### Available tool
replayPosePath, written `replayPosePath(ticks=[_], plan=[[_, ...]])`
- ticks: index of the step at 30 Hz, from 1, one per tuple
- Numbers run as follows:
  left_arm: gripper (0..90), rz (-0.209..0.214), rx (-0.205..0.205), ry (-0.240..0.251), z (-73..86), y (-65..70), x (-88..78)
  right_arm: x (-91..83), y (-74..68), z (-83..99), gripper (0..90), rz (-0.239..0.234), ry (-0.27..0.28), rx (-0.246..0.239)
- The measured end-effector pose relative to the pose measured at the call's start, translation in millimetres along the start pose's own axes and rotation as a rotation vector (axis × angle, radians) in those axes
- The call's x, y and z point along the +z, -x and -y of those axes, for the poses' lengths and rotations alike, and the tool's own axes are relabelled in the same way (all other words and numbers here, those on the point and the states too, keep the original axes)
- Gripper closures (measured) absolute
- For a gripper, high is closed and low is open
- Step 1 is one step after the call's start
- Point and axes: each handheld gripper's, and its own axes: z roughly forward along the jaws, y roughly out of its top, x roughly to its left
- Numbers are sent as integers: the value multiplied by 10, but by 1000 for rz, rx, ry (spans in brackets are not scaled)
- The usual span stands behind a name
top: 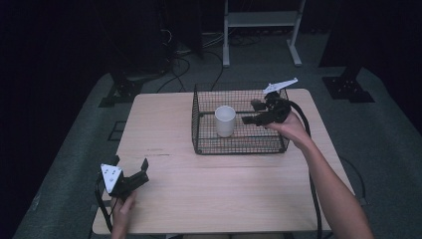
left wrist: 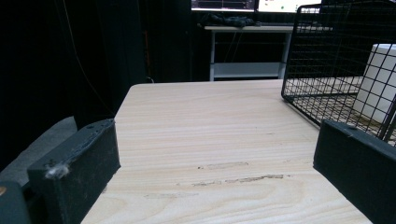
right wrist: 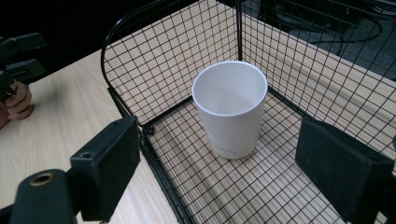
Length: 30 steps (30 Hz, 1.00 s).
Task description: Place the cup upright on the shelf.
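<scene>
A white cup [top: 225,121] is seen upright on the floor of a black wire basket [top: 199,130], toward its left wall, at the table's [top: 209,194] far edge. The right gripper [top: 256,113] is held beside it, jaws spread and empty; a reach appears under way, so closing around the cup is called for next. The left gripper [top: 130,172] is rested near the near-left corner, jaws apart. No writing can be read.

We are looking at what seems a lab or recording studio: black curtains [top: 59,59] close off a lone wooden table [top: 209,189] on grey carpet [top: 388,134]. Cables [top: 174,69] run across the floor past stand feet [top: 348,89], and a white bench [left wrist: 247,51] at the back carries what may be lit monitors [left wrist: 224,4].
</scene>
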Motion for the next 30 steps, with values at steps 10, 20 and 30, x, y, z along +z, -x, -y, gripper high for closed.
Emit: replayPosePath(ticks=[10, 20, 30], plan=[[0, 0, 1, 0, 0, 2, 1, -104, -109, 100, 131, -11, 5, -24], [0, 1, 2, 0, 0, 4, 2, -165, -184, 243, 131, -24, 1, -35], [0, 2, 7, 0, 0, 7, 2, -239, -268, 320, 131, -38, 5, -55]])
